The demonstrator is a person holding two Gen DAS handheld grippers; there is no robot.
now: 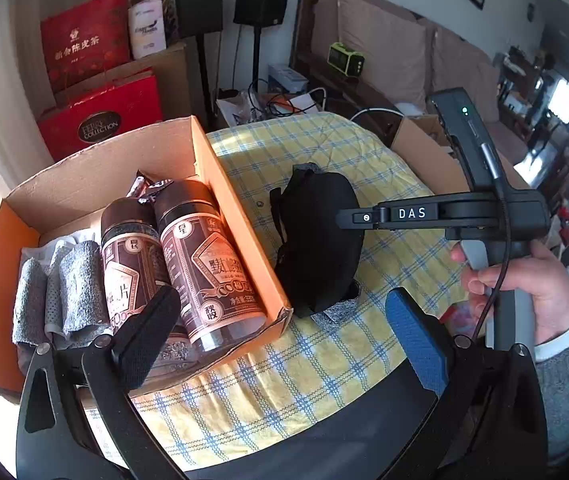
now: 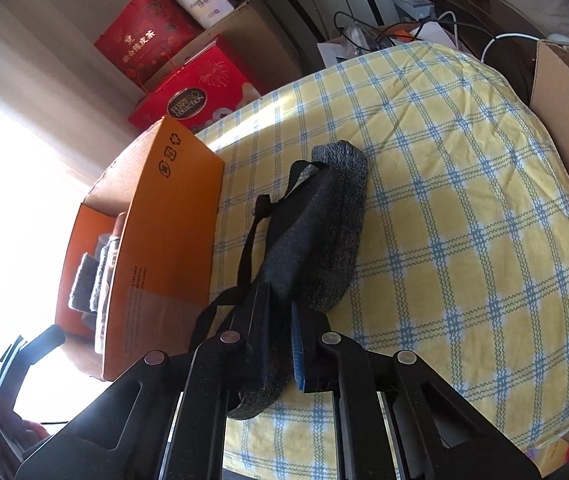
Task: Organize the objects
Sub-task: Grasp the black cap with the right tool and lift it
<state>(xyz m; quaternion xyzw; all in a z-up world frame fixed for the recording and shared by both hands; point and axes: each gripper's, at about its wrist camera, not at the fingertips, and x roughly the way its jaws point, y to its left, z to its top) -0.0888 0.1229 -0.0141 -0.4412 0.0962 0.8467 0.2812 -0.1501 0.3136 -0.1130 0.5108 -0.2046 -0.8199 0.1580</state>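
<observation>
The orange box sits at the left edge of the yellow checked cloth on the counter, open-topped, its long wall just beside the dark slipper; right of the slipper the cloth lies bare as far as a cardboard box at the far right rim. Inside the orange box two brown jars lie side by side, grey rolled cloths packed against them. The right gripper has its jaws clenched on the slipper's near end, black strap trailing toward the orange wall; the slipper rests on the cloth. The left gripper hovers with jaws released, one finger over the jars, nothing between them. Red gift bags and speakers stand behind.
</observation>
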